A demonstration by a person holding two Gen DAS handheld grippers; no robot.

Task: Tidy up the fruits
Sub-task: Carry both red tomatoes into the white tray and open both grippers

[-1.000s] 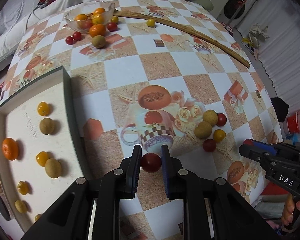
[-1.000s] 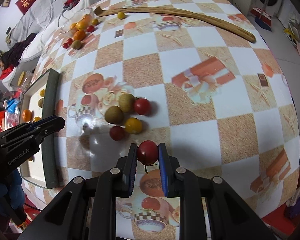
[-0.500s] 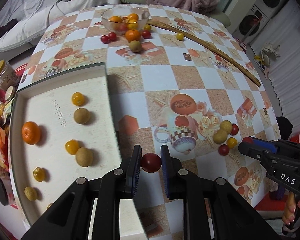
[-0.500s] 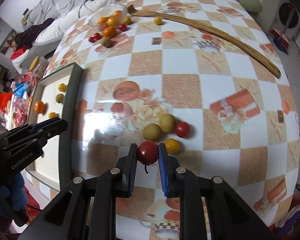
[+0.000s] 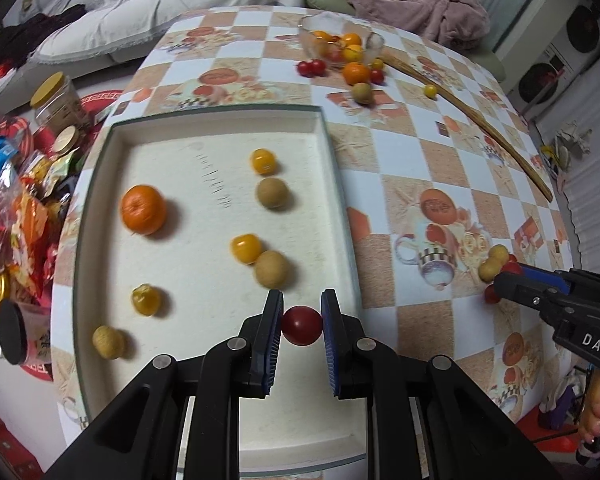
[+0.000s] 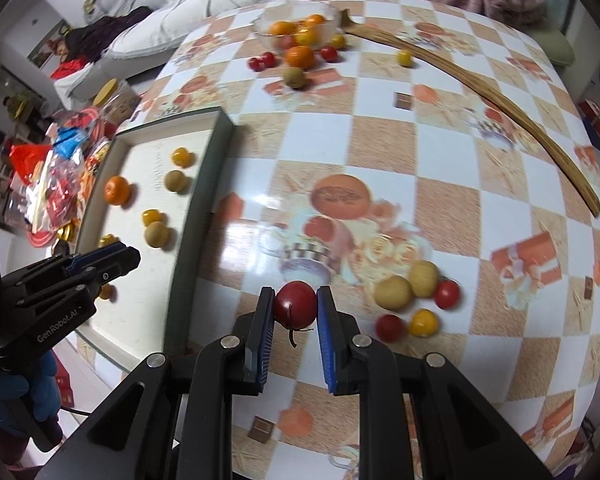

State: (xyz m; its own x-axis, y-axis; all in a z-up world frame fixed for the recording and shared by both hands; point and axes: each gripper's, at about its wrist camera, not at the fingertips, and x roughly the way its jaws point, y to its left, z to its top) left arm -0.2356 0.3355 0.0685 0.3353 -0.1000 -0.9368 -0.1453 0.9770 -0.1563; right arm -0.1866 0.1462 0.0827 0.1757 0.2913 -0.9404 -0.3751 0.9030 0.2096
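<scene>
1. Left gripper [image 5: 301,320] clamped on a red cherry tomato [image 5: 302,325], pads pressing both sides; held above the near right part of the white tray [image 5: 204,120], pointing steeply down.
2. Right gripper [image 6: 295,307] clamped on a second red tomato [image 6: 295,304], a thin dark stem dangling below it; hanging over the checkered tablecloth [image 6: 380,148], just right of the tray's dark rim.
3. In the tray: a mandarin [image 5: 143,209] to the left; two yellow tomatoes [image 5: 263,161] [image 5: 245,247], each with a tan round fruit [image 5: 272,193] [image 5: 271,268] just beside it; another yellow fruit [image 5: 146,299] and a pale one [image 5: 108,342] nearer the front left.
4. Loose cluster on the cloth [image 6: 414,300] right of the right gripper: two tan fruits touching, two red tomatoes, one yellow.
5. Glass bowl [image 6: 296,30] at the far edge, orange and yellow fruit inside; more red tomatoes, a mandarin and a green-brown fruit spilled just in front of it.
6. Long curved wooden stick [image 6: 480,92] across the far right of the table, a lone yellow tomato [image 6: 404,58] close by it.
7. Blue-gloved hand [image 6: 16,396] on the left gripper's handle, seen from the right wrist.
8. Snack packets and jars [image 5: 20,200] piled off the table's left edge.
</scene>
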